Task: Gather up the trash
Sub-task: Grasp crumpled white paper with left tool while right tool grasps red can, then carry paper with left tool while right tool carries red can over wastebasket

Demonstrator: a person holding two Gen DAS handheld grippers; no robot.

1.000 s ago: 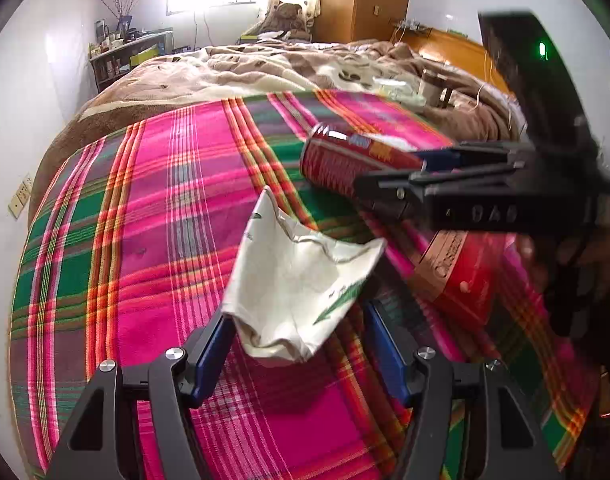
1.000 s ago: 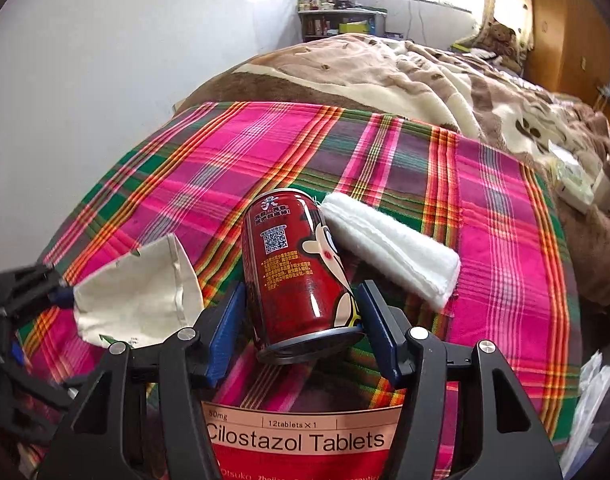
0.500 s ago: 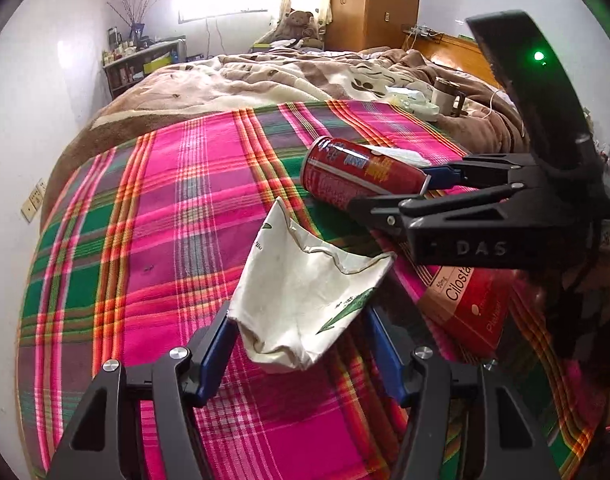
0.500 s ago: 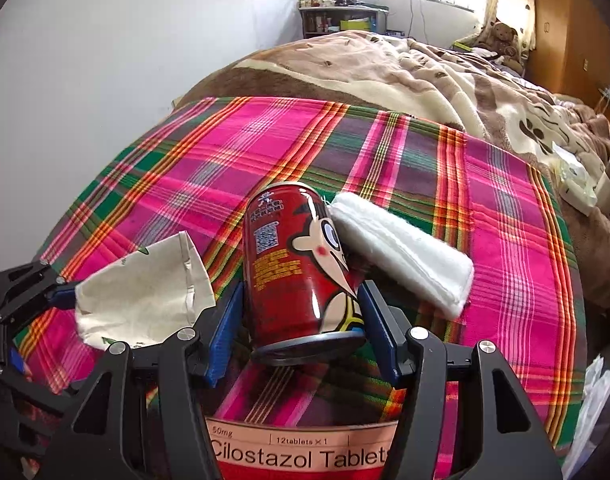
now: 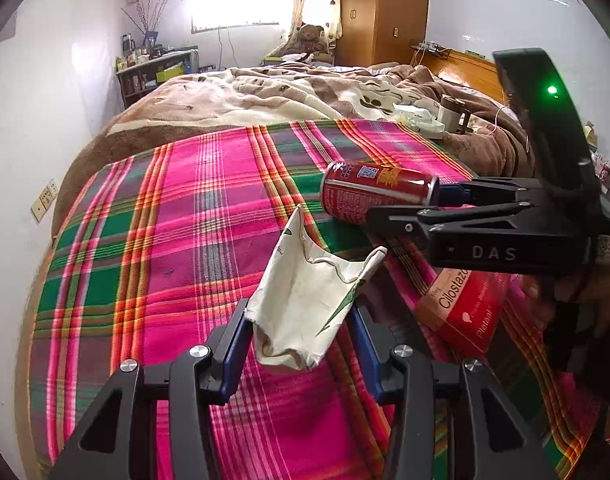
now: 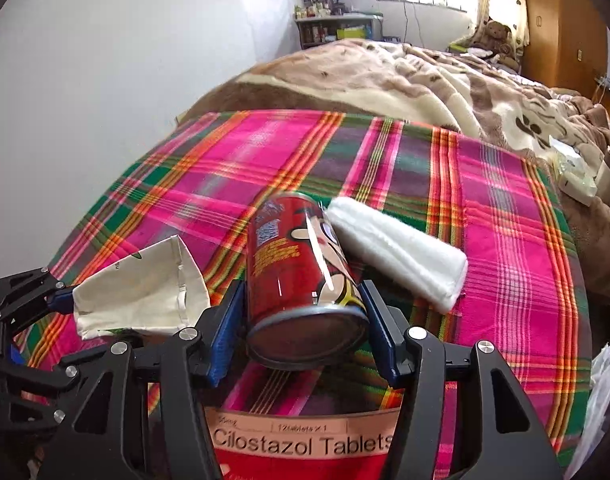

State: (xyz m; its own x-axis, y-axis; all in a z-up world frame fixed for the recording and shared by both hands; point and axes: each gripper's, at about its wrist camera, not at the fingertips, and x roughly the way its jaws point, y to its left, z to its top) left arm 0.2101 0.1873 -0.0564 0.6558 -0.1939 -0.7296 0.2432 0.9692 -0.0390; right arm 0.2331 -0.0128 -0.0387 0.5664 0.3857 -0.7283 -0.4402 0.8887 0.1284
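Note:
My left gripper is shut on a crumpled cream paper cup and holds it above the plaid blanket. The cup also shows at the left of the right wrist view. My right gripper is shut on a red drink can, lifted off the blanket. The can and the right gripper's black body show at the right of the left wrist view. A red and pink Cilostazol Tablets box lies under the right gripper, also visible in the left wrist view.
A white folded pad lies on the blanket just right of the can. Beyond the plaid blanket is a rumpled brown and cream blanket with a cup on it. A white wall runs along the left.
Both grippers have risen with their loads: the can and the paper cup sit higher above the blanket, and more of the room shows beyond the bed.

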